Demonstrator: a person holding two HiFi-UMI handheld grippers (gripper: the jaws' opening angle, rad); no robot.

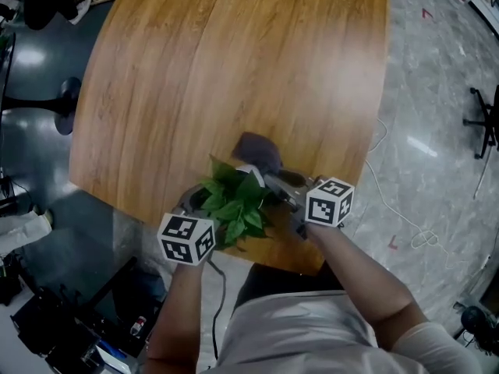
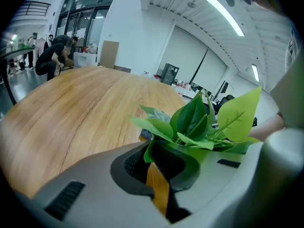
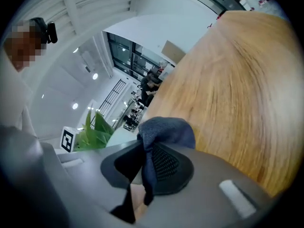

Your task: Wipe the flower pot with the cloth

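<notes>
1. A wooden table (image 1: 234,68) fills the upper and middle part of the head view. The work is being done at its near edge, in the lower middle of the frame.
2. A plant (image 1: 234,201) with broad green leaves is seen there, between the left marker cube (image 1: 187,238) at lower left and the right marker cube (image 1: 329,201) just right of centre.
3. The flower pot is covered by the foliage and the grippers, so it cannot be made out clearly in any view.
4. In the left gripper view, the jaws of the left gripper (image 2: 153,156) are drawn almost together. Only a narrow slit is left, and table wood is seen through it.
5. The base of a leaf is pinched between the pads at their tips, and the other leaves fan out above and to the right.
6. In the right gripper view, the right gripper (image 3: 148,148) is clamped on a dark blue cloth (image 3: 166,132). One fold is held between the pads and the rest is bunched over the tips.
7. In the head view the cloth lies at frame centre, just above the leaves. Whether it touches the table cannot be told.
</notes>
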